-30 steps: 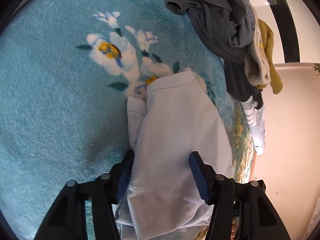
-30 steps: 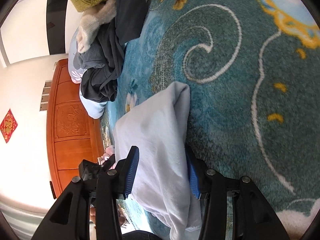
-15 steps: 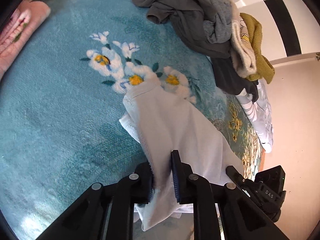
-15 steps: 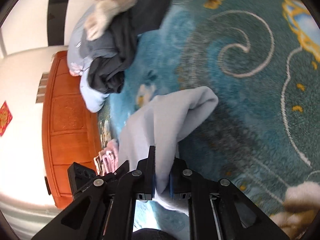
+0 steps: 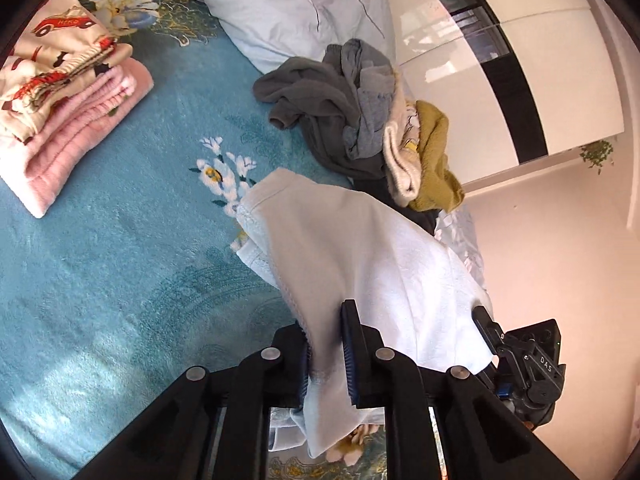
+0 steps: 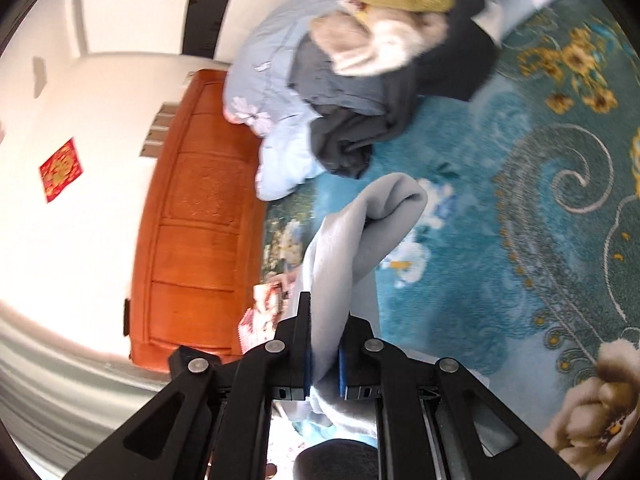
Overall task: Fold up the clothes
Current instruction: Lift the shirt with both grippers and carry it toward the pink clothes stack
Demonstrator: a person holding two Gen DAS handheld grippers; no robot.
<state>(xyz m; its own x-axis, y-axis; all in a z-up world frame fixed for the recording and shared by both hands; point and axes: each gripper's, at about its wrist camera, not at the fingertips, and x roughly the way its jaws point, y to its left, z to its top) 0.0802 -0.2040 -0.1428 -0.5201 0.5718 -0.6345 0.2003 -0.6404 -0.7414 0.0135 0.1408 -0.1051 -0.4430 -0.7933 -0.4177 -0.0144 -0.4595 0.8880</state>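
The pale blue garment point(image 5: 360, 264) is the piece I am working now, and it hangs between my two claws, raised clear of the teal bed blanket point(image 5: 100, 272) at its near end while its far end, toward 12 o'clock in the left wrist view, droops down to the white flower pattern.

Going left to right in that view: at 10 o'clock sits a folded stack point(image 5: 60, 112), a car-print piece on top of a pink one, which I count as work done. At the centre the left claw point(image 5: 326, 354) has just been closing and now pinches one near edge of the garment between its pads. At 1 o'clock lies the unfolded heap point(image 5: 360, 120) of grey, cream and mustard clothes, leaning against a light blue pillow point(image 5: 288, 4); that is what is left. At 4 o'clock I can see the other rig.

In the right wrist view, a wooden headboard point(image 6: 192, 240) fills 9 o'clock, the right claw point(image 6: 323, 354) has likewise just been closing and is clamped on the garment's other near edge, and the blanket runs off to 3 o'clock.

My judgement: two items are finished, this one is gripped but has no visible fold set, and several pieces wait.
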